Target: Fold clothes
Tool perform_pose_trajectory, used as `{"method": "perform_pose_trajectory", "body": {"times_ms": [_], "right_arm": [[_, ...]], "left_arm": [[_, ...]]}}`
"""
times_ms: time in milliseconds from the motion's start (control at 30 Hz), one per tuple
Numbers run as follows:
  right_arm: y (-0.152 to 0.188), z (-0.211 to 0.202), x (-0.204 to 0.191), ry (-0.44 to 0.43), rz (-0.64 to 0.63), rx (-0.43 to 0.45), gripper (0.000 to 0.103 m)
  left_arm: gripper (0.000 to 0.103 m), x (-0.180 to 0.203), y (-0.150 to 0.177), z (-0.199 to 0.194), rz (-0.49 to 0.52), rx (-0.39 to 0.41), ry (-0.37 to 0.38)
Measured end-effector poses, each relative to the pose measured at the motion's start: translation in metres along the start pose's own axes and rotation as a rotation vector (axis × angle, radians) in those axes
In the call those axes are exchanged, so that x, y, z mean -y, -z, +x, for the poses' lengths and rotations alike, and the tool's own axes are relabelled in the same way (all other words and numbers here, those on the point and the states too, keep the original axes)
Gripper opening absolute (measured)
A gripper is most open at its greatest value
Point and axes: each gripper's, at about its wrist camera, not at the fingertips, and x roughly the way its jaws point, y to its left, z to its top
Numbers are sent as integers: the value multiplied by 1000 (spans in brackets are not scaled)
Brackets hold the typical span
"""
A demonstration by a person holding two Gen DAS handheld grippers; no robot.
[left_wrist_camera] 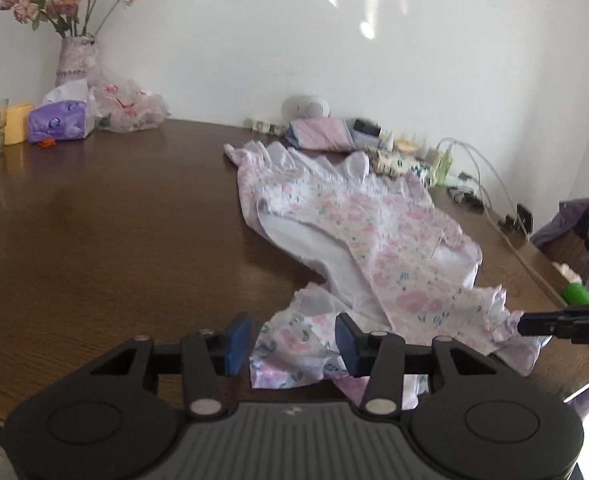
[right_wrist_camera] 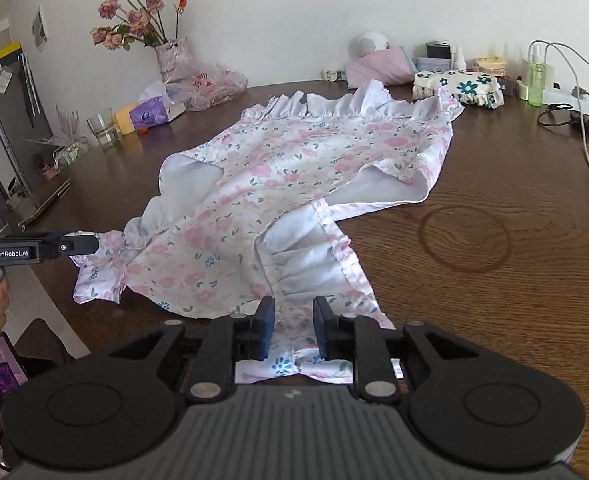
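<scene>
A pink and white floral dress (left_wrist_camera: pixel 382 232) with ruffled edges lies spread flat on the brown wooden table (left_wrist_camera: pixel 94 220). My left gripper (left_wrist_camera: pixel 293 342) is open at the table's near edge, a ruffled corner of the dress lying between its blue pads without touching both. The right gripper (left_wrist_camera: pixel 524 324) shows at the right, its tip at another ruffle. In the right wrist view the dress (right_wrist_camera: pixel 294 168) stretches away from me. My right gripper (right_wrist_camera: pixel 294 328) is open over the near ruffled hem, with fabric showing in the gap. The left gripper (right_wrist_camera: pixel 92 244) reaches the left sleeve ruffle.
A vase of dried roses (right_wrist_camera: pixel 170 60), a tissue pack (right_wrist_camera: pixel 150 114), a glass (right_wrist_camera: pixel 102 130) and a plastic bag (right_wrist_camera: pixel 214 84) stand at the back left. A folded pink cloth (right_wrist_camera: pixel 378 66), a floral pouch (right_wrist_camera: pixel 458 86), bottles and cables (right_wrist_camera: pixel 586 140) line the back right.
</scene>
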Motion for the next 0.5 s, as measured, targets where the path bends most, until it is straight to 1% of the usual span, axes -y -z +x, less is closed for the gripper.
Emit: {"method": "perform_pose_trajectory", "body": {"times_ms": [67, 133, 167, 200, 233, 267, 300, 367, 433, 467, 500], "right_arm": [[0, -13, 1, -17, -3, 32, 24], [0, -22, -2, -29, -15, 68, 25], [2, -24, -4, -42, -22, 80, 25], [3, -24, -6, -57, -24, 80, 25], [5, -20, -9, -62, -30, 71, 25], [6, -16, -13, -64, -36, 61, 25], [9, -11, -17, -50, -48, 47, 25], [12, -6, -24, -13, -77, 23, 25], [15, -11, -35, -14, -139, 38, 25], [15, -15, -41, -33, -165, 58, 29], [13, -17, -48, -66, -180, 80, 38]], "left_arm": [[46, -4, -3, -11, -9, 22, 79], [46, 3, -2, -18, 40, 27, 137], [46, 9, 0, -17, 75, 20, 147], [46, 16, 2, -14, 113, 10, 146], [46, 23, 6, -10, 153, -5, 130], [46, 29, 9, -3, 185, -21, 99], [45, 30, 11, 1, 194, -31, 75], [45, 25, 14, 4, 177, -33, 51], [47, 10, 13, -2, 145, -18, 64], [49, 3, 13, -5, 130, -12, 72], [52, -5, 12, -8, 119, -9, 83]]}}
